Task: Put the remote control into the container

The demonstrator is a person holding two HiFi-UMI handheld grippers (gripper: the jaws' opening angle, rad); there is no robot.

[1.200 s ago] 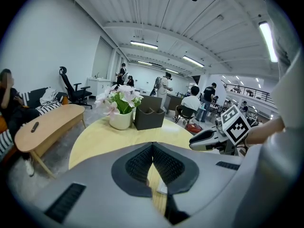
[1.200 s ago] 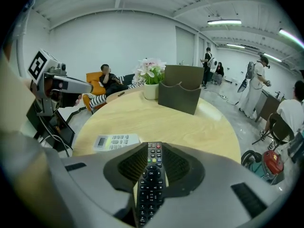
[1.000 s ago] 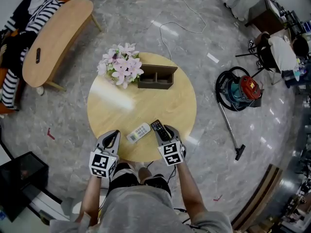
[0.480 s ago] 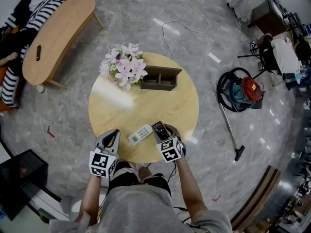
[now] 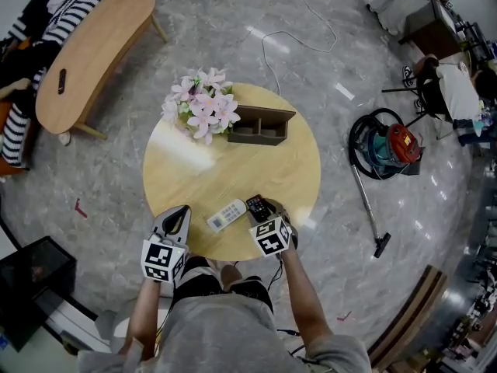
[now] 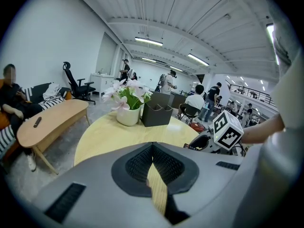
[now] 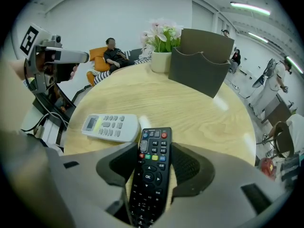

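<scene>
Right gripper view shows the right gripper (image 7: 154,151) straddling the black remote control (image 7: 151,184) on the table (image 7: 190,113) — jaws just opened wider, pads not yet pressing; the left gripper (image 6: 152,148) waits, jaws together, empty; next, I'd say — clamp, lift, carry across to the container (image 7: 199,63).

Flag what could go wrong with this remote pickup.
The right gripper has just been opening its jaws. The black remote lies between them unclamped, so a skewed close may slip. The white remote sits close beside it and may get nudged. The container stands beside the flowers; the drop could brush them.
</scene>
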